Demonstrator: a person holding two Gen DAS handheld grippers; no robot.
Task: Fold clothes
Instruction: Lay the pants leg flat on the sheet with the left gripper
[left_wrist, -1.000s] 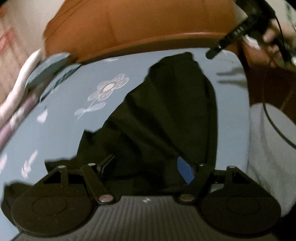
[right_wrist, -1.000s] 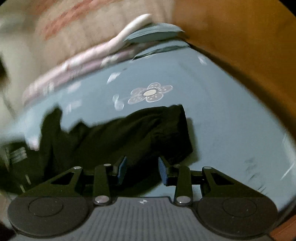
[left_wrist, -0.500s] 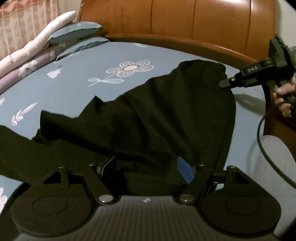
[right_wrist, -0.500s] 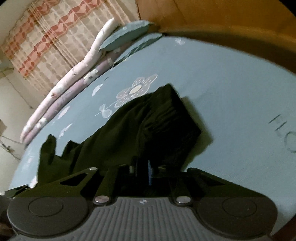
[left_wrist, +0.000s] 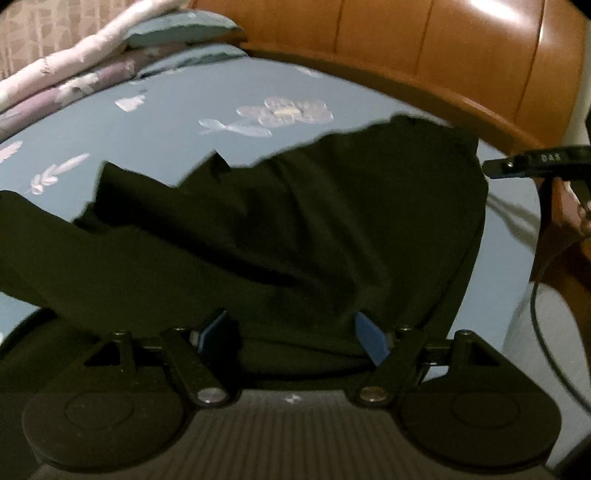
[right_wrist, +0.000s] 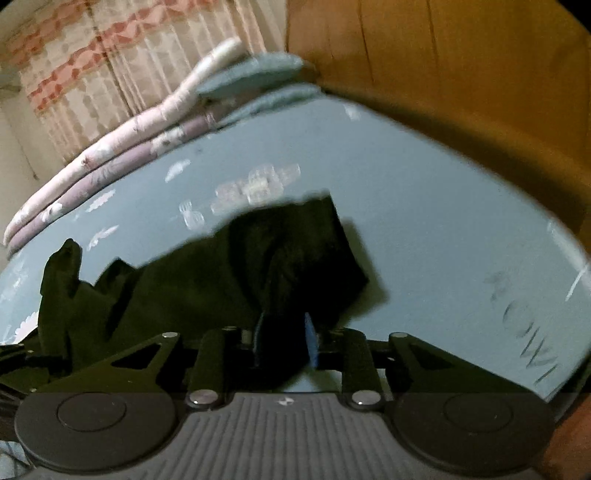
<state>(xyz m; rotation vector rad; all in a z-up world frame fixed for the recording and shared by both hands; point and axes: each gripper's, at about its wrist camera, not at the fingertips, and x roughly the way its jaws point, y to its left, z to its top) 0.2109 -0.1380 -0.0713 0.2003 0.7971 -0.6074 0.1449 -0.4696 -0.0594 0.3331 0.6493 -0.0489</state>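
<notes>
A black garment (left_wrist: 295, 229) lies spread on a blue flowered bed sheet (left_wrist: 177, 122). My left gripper (left_wrist: 291, 332) is open, its blue pads wide apart, with the garment's near edge lying between and over them. My right gripper (right_wrist: 284, 336) is shut on a bunched corner of the black garment (right_wrist: 288, 258) and holds it a little above the sheet (right_wrist: 443, 240). The right gripper also shows at the right edge of the left wrist view (left_wrist: 535, 162), beside the garment's far corner.
A wooden headboard (left_wrist: 406, 44) borders the bed. Folded quilts and a pillow (right_wrist: 155, 122) are stacked at the bed's far side, before a patterned curtain (right_wrist: 92, 66). A black cable (left_wrist: 543, 280) hangs by the person's light trousers (left_wrist: 546, 332).
My right gripper closed on the garment's corner and lifted it a little. The left gripper stayed open while the cloth spread wider in front of it.
</notes>
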